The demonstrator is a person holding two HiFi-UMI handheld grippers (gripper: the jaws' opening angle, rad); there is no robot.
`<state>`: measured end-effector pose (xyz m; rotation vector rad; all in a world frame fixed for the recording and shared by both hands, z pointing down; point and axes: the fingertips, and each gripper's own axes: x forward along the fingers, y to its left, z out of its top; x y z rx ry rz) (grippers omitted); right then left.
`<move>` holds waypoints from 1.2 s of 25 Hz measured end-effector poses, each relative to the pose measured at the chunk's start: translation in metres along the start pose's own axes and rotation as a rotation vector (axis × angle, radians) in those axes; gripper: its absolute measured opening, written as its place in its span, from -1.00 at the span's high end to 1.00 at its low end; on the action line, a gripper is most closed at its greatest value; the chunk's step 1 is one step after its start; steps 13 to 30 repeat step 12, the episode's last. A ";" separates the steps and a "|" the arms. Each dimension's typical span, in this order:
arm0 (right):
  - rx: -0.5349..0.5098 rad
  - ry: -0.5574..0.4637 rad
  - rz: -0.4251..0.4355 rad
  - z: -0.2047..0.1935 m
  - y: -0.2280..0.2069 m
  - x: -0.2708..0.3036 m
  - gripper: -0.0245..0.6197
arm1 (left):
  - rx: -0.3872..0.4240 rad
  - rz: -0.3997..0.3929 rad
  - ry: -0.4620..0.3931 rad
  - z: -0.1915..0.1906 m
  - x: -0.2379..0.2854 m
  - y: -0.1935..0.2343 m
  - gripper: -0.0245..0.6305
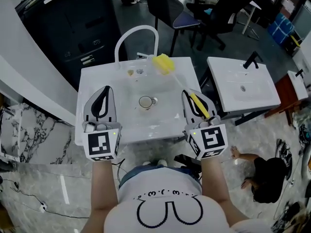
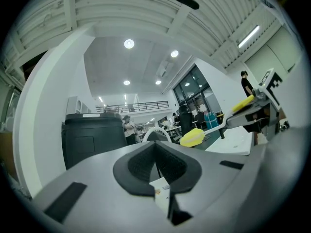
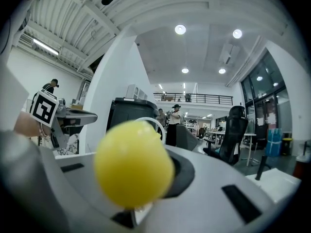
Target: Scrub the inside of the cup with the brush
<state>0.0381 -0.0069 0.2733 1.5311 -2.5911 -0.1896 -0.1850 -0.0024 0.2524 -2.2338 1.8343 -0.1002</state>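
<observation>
A small cup (image 1: 146,102) with a handle stands in the middle of the white sink (image 1: 97,81). My right gripper (image 1: 194,98) is shut on the yellow handle of the brush (image 1: 180,81), whose yellow sponge head (image 1: 164,63) hangs over the sink's back rim near the tap. The sponge head fills the right gripper view (image 3: 133,164). My left gripper (image 1: 103,100) is shut with nothing in it, held over the sink's left side, apart from the cup. In the left gripper view the brush (image 2: 193,137) shows far off to the right.
A white arched tap (image 1: 137,35) rises at the back of the sink. A second white sink (image 1: 241,86) stands to the right. A dark cabinet (image 1: 73,28) is behind, office chairs (image 1: 180,13) further back, and a person (image 1: 265,176) crouches on the floor at right.
</observation>
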 end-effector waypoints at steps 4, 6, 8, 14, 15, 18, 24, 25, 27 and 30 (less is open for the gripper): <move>0.001 0.011 0.004 -0.002 -0.002 -0.002 0.80 | -0.006 0.000 0.001 0.000 0.001 -0.004 0.88; -0.001 0.017 0.011 -0.002 -0.001 -0.001 0.80 | -0.005 -0.004 0.004 -0.001 0.001 -0.005 0.88; -0.004 0.022 0.019 -0.003 0.001 -0.001 0.80 | -0.002 -0.007 0.007 -0.001 0.002 -0.006 0.88; -0.007 0.038 0.034 -0.006 0.003 0.001 0.80 | -0.005 -0.011 0.011 -0.001 0.002 -0.009 0.88; -0.007 0.038 0.034 -0.006 0.003 0.001 0.80 | -0.005 -0.011 0.011 -0.001 0.002 -0.009 0.88; -0.007 0.038 0.034 -0.006 0.003 0.001 0.80 | -0.005 -0.011 0.011 -0.001 0.002 -0.009 0.88; -0.007 0.038 0.034 -0.006 0.003 0.001 0.80 | -0.005 -0.011 0.011 -0.001 0.002 -0.009 0.88; -0.007 0.038 0.034 -0.006 0.003 0.001 0.80 | -0.005 -0.011 0.011 -0.001 0.002 -0.009 0.88; -0.007 0.038 0.034 -0.006 0.003 0.001 0.80 | -0.005 -0.011 0.011 -0.001 0.002 -0.009 0.88; -0.007 0.038 0.034 -0.006 0.003 0.001 0.80 | -0.005 -0.011 0.011 -0.001 0.002 -0.009 0.88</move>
